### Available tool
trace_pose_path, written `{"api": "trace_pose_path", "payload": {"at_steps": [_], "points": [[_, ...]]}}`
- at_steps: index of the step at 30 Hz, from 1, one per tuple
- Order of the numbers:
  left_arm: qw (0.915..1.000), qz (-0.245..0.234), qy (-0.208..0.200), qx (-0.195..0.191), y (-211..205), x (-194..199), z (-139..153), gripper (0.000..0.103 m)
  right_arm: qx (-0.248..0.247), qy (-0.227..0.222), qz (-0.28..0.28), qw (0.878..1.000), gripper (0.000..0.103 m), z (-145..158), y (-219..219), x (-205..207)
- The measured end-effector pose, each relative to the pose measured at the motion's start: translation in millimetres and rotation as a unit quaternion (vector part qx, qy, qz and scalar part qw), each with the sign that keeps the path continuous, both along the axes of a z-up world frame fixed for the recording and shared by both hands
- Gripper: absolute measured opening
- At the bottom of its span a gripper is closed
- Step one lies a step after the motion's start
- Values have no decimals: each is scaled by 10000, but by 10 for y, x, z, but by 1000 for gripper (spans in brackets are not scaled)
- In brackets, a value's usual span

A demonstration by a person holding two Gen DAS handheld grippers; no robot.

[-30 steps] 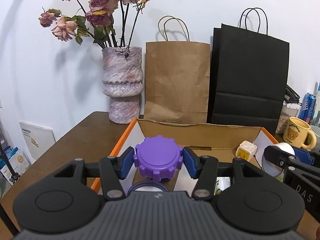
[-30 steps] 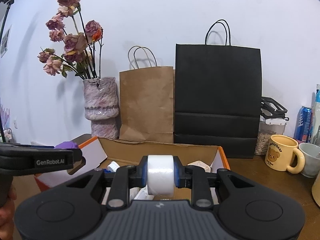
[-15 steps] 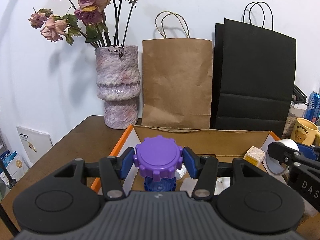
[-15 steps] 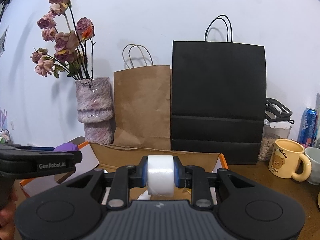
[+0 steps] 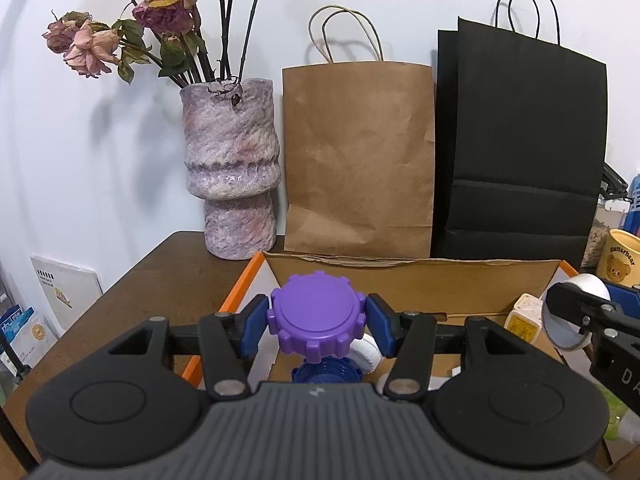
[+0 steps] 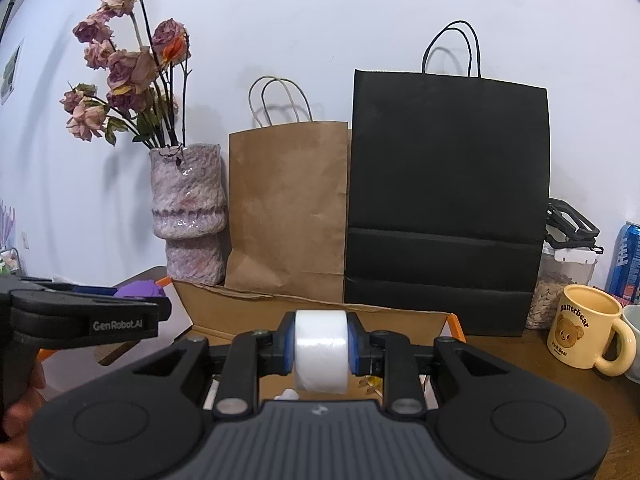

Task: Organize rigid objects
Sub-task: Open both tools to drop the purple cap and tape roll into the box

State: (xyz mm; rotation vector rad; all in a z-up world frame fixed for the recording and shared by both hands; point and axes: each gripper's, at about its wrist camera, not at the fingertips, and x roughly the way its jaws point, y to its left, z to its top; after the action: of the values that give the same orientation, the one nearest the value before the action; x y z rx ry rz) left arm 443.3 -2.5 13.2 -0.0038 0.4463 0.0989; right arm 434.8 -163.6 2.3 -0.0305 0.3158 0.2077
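Observation:
My left gripper (image 5: 317,322) is shut on a purple ridged cap (image 5: 316,316), held level above the left end of an open cardboard box (image 5: 412,276) with orange edges. Under the cap a blue ridged lid (image 5: 326,372) and white pieces lie in the box. My right gripper (image 6: 321,346) is shut on a white tape roll (image 6: 321,350), held on edge above the same box (image 6: 312,312). In the left wrist view the right gripper and its tape roll (image 5: 588,288) show at the right; in the right wrist view the left gripper's side (image 6: 84,318) shows at the left.
Behind the box stand a mottled vase (image 5: 232,172) with dried roses, a brown paper bag (image 5: 358,156) and a black paper bag (image 5: 520,152). A yellow bear mug (image 6: 586,330), a seed jar (image 6: 560,284) and a blue can (image 6: 626,260) stand at the right. A small yellow-white cube (image 5: 524,318) lies in the box.
Both grippers have moved forward over the box toward the bags, each keeping its grip. The blue lid in the box now shows under the purple cap.

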Motion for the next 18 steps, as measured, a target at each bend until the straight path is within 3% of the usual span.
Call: {"api": "trace_pose_path", "payload": {"at_steps": [6, 9, 10, 12, 14, 16, 18], "points": [[10000, -18, 25, 40, 11, 9, -16, 55, -36, 55, -18, 10000, 24, -12, -12, 28], [9999, -42, 13, 101, -4, -6, -16, 64, -50, 97, -53, 9999, 27, -13, -14, 25], [9999, -21, -15, 109, -1, -15, -9, 73, -62, 99, -89, 9999, 31, -12, -16, 24], [9999, 23, -79, 115, 6, -28, 6, 83, -43, 86, -172, 9998, 61, -8, -33, 16], [9999, 62, -117, 85, 14, -38, 19, 96, 32, 8, -263, 9996, 80, 5, -61, -5], [9997, 125, -168, 105, 17, -44, 27, 103, 76, -48, -291, 9995, 88, 19, -90, -23], [9997, 151, -172, 115, 17, -47, 30, 103, 120, -78, -297, 9995, 97, 31, -104, -37]]}}
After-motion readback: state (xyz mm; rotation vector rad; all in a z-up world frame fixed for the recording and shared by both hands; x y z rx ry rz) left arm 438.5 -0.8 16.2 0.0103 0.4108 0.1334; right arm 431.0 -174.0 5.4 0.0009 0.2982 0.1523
